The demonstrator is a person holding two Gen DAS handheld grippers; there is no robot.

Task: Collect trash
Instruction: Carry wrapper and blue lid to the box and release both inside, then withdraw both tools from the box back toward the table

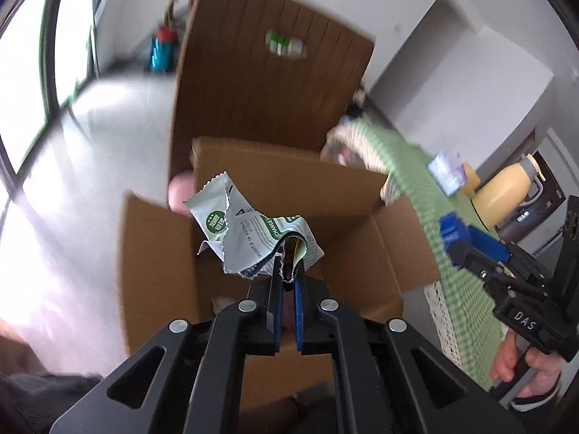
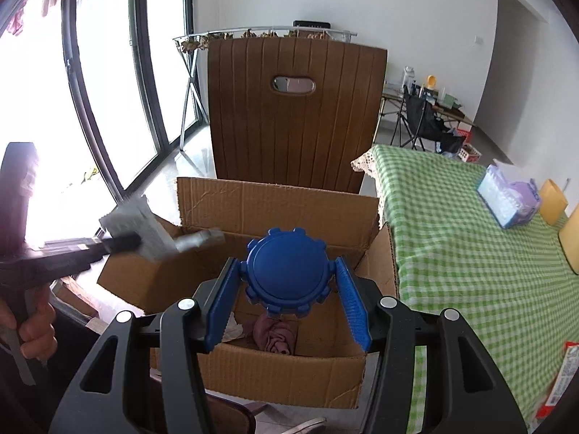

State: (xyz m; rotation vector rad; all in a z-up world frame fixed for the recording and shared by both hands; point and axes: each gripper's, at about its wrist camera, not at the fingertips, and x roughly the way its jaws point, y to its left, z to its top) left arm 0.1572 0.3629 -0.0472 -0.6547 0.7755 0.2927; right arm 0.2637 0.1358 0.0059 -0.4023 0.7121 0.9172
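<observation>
My left gripper (image 1: 287,271) is shut on a crumpled silver-and-green snack wrapper (image 1: 249,228), held over the open cardboard box (image 1: 289,181). The wrapper also shows blurred in the right wrist view (image 2: 144,231). My right gripper (image 2: 287,271) holds a round blue ribbed lid (image 2: 287,271) between its blue pads (image 2: 353,303), above the same box (image 2: 275,206). A crumpled pink cloth (image 2: 273,334) and a white tissue (image 2: 231,329) lie in the box. The right gripper also shows in the left wrist view (image 1: 457,238).
A brown slatted chair back (image 2: 293,115) stands behind the box. A table with a green checked cloth (image 2: 463,246) is to the right, bearing a tissue pack (image 2: 506,199) and yellow containers (image 2: 552,200). Glass doors (image 2: 108,90) are on the left.
</observation>
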